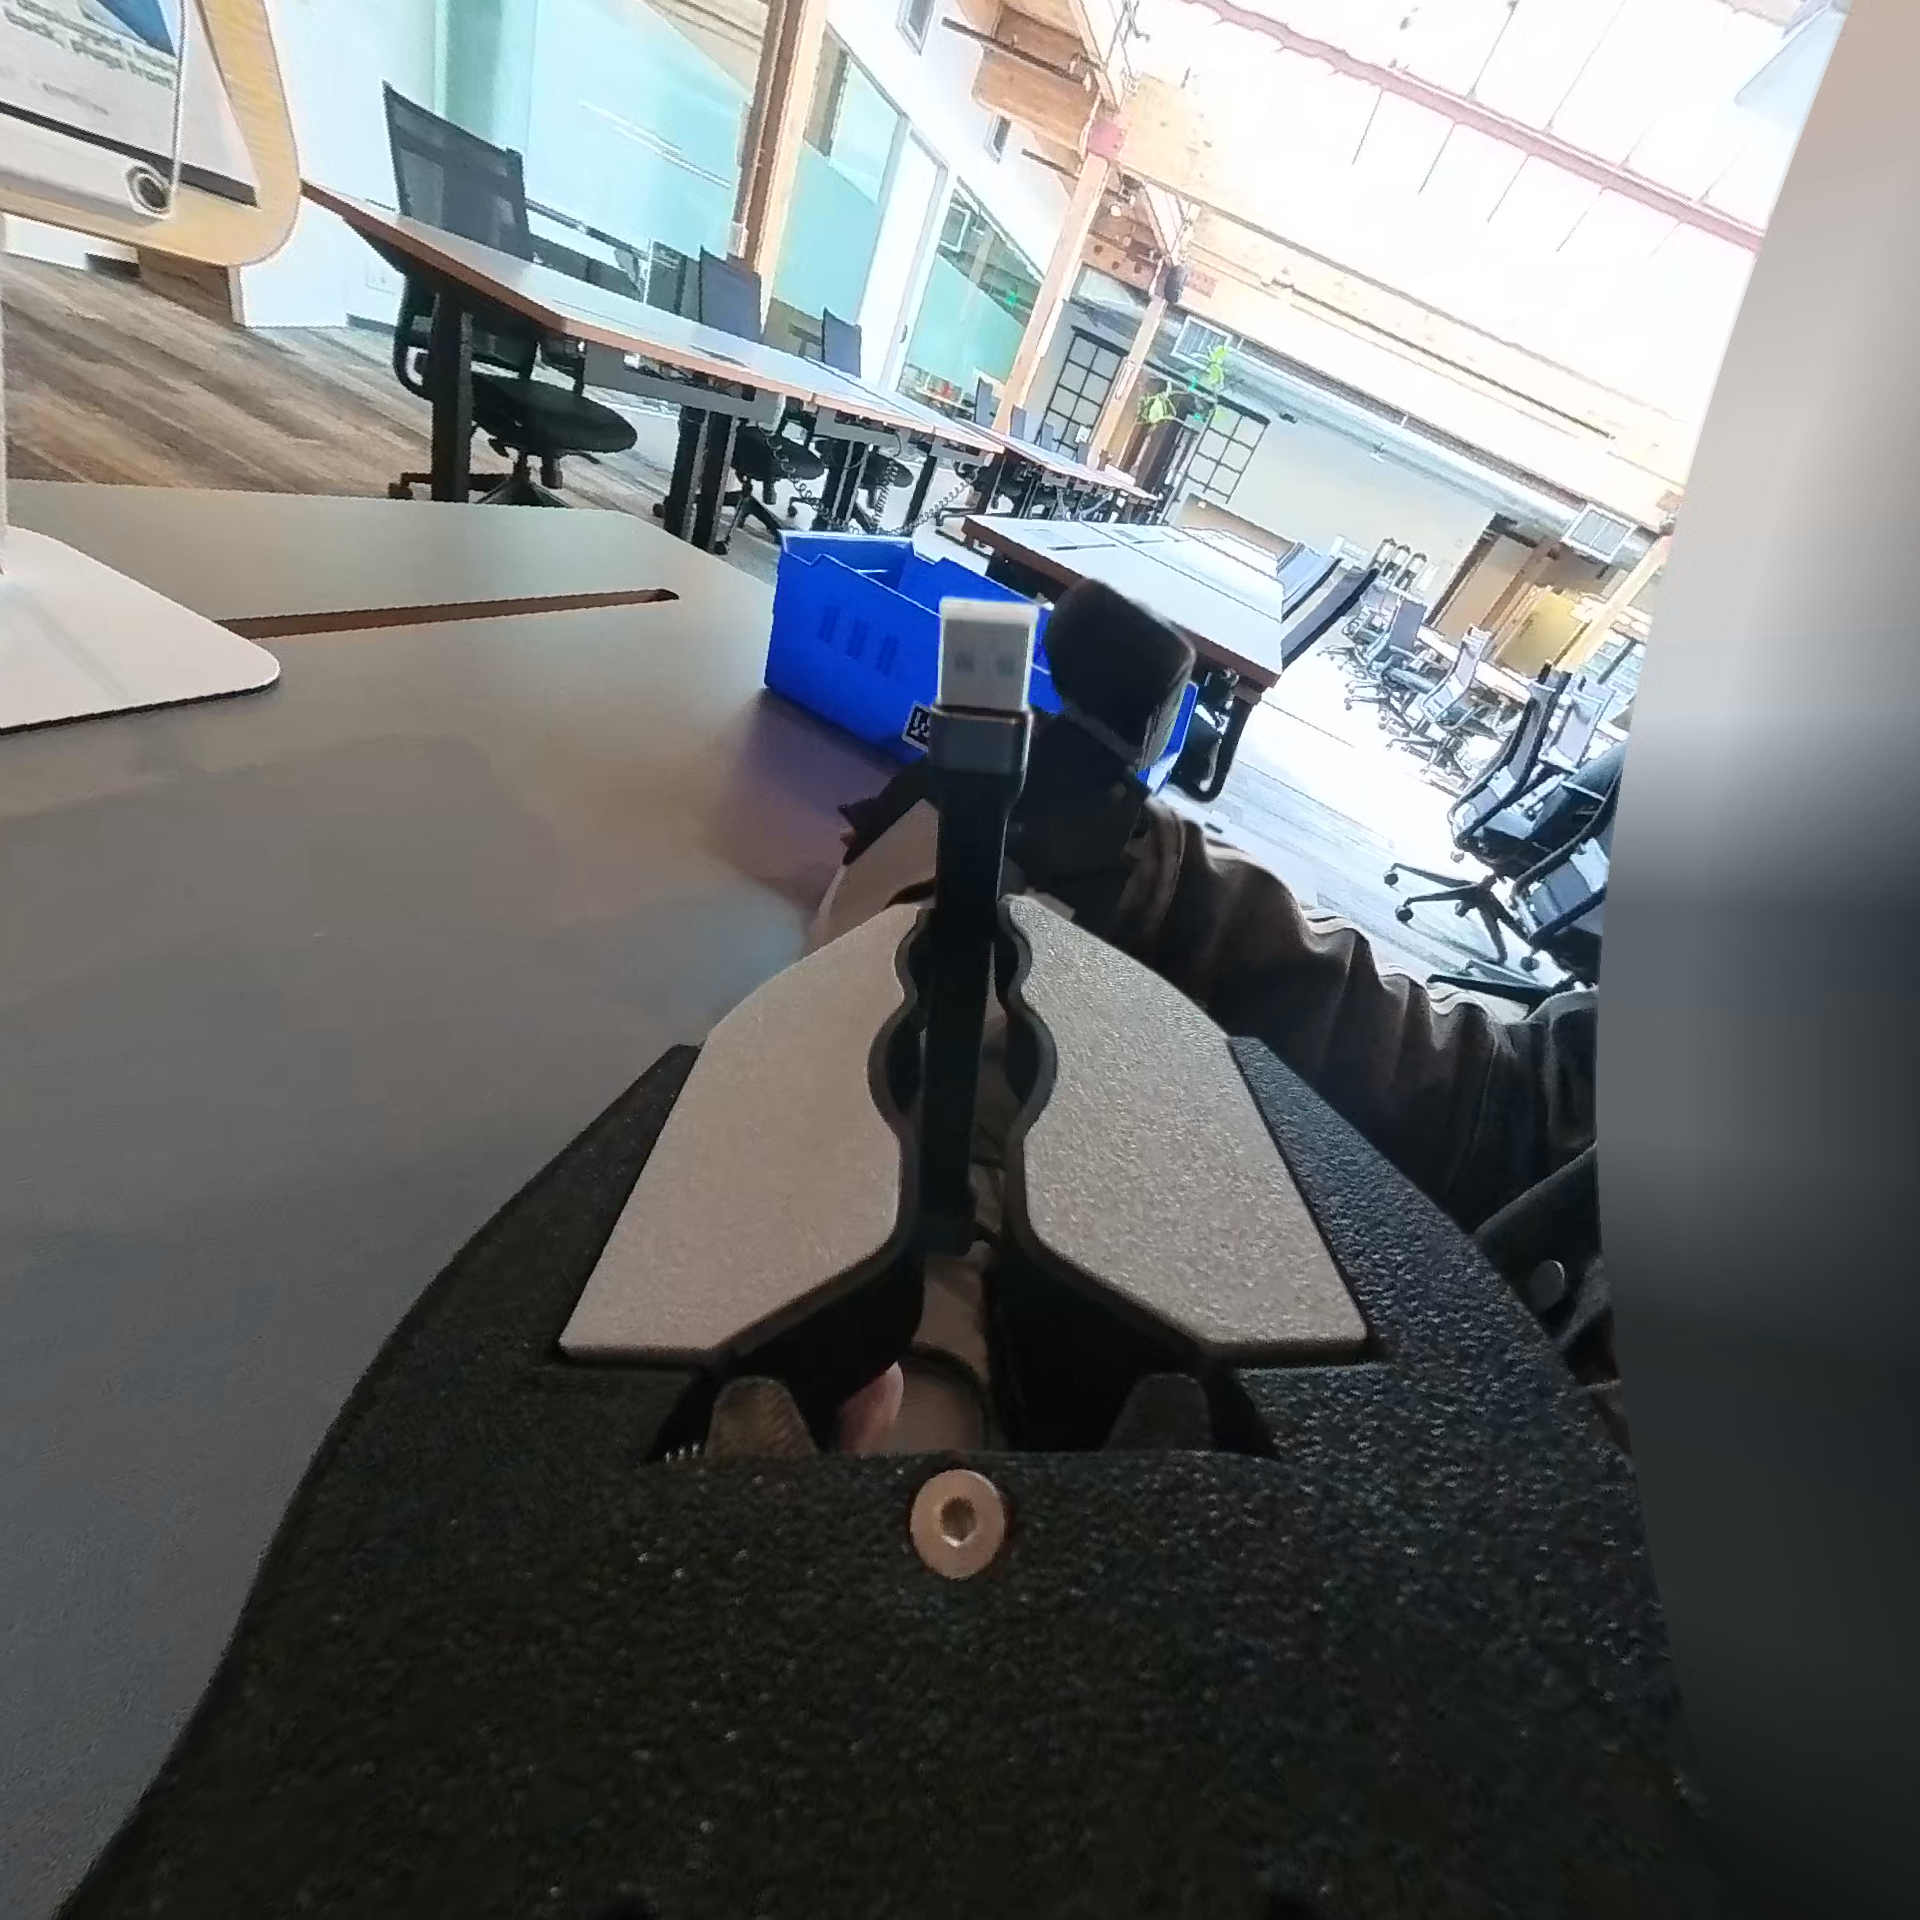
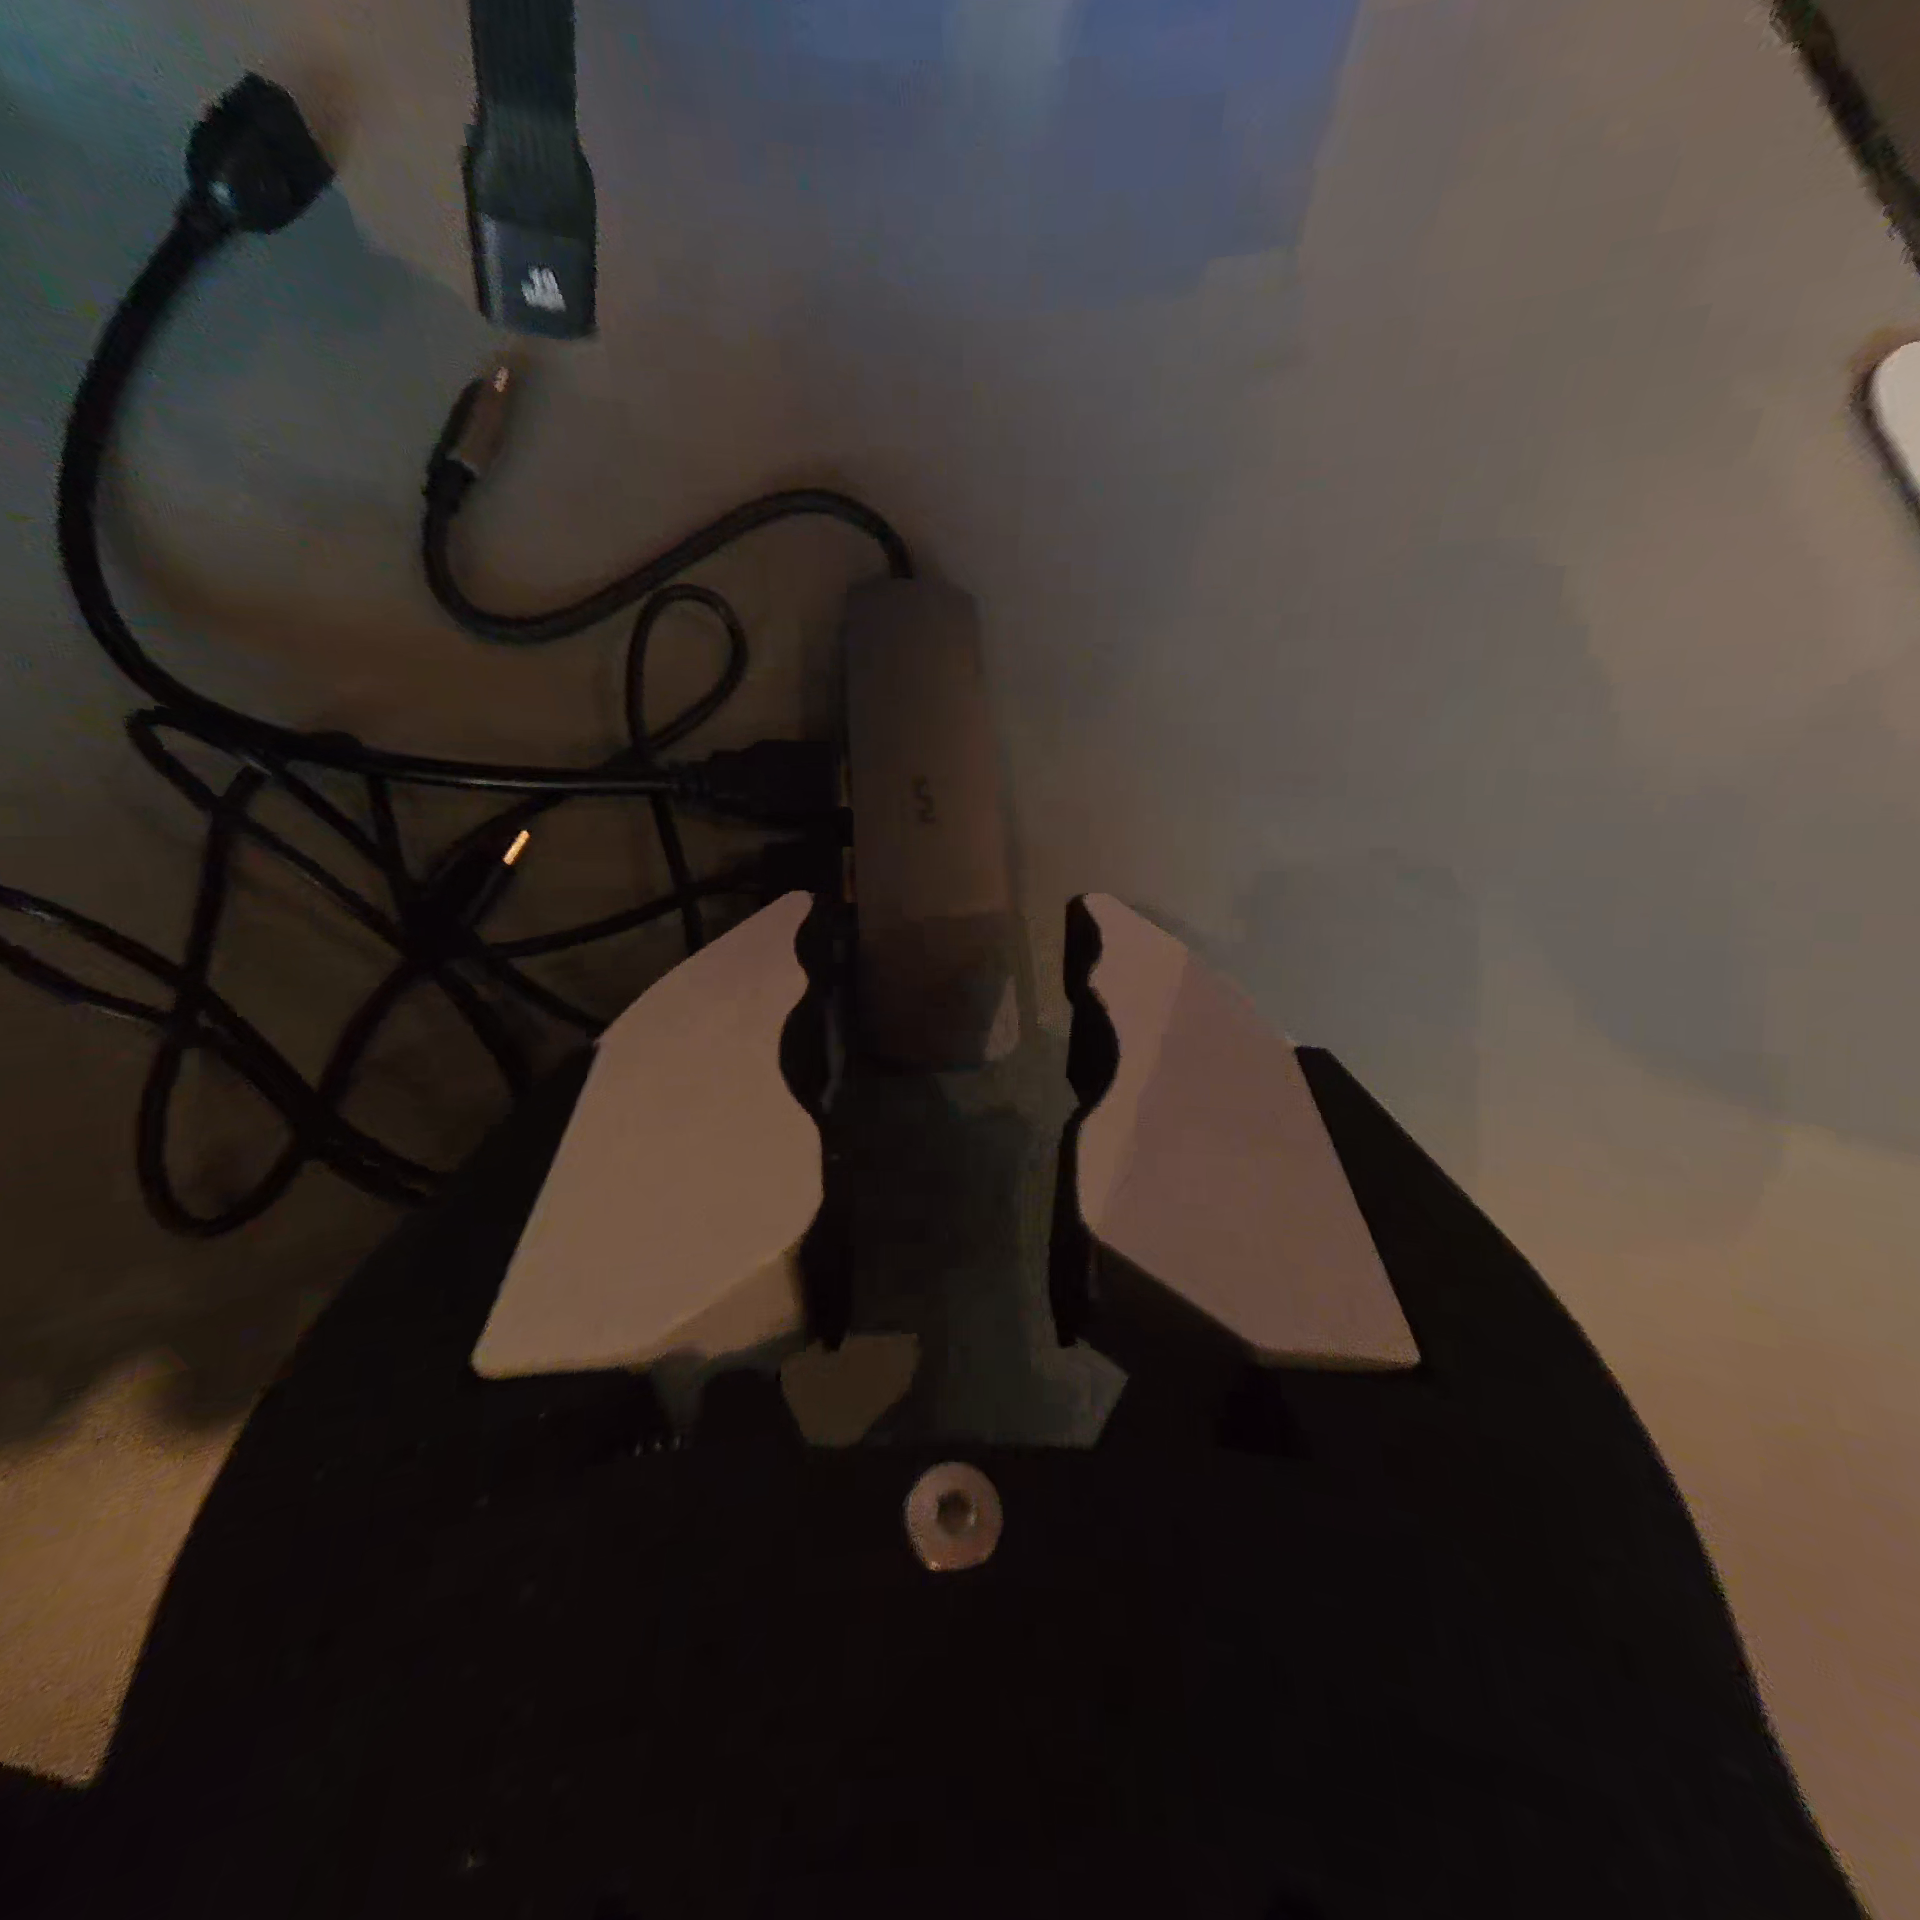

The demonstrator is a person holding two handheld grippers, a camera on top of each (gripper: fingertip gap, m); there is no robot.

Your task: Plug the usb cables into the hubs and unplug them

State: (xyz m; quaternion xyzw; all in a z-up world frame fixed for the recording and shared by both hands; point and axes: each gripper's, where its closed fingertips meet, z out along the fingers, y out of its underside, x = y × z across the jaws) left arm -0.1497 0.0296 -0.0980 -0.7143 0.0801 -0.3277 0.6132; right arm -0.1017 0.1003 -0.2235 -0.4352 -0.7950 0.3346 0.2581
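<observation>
In the left wrist view my left gripper [image 1: 966, 920] is shut on a flat black USB cable [image 1: 961, 1039]. The cable's silver USB-A plug [image 1: 982, 665] sticks out past the fingertips, held in the air above the dark table [image 1: 364, 935]. In the right wrist view my right gripper [image 2: 940, 914] is open, its fingers either side of the near end of a grey hub [image 2: 925, 769] lying on the table. Black cables [image 2: 758, 790] are plugged into the hub's left side. The right gripper and a dark sleeve [image 1: 1278, 977] also show behind the plug in the left wrist view.
A tangle of black cables [image 2: 312, 935] lies left of the hub, with loose plugs [image 2: 478, 426] and a grey flat connector [image 2: 535, 239] beyond. A blue bin [image 1: 862, 634] stands at the table's far edge. A white monitor base [image 1: 104, 644] is at the left. About 15 centimetres separates my left fingertips from my right.
</observation>
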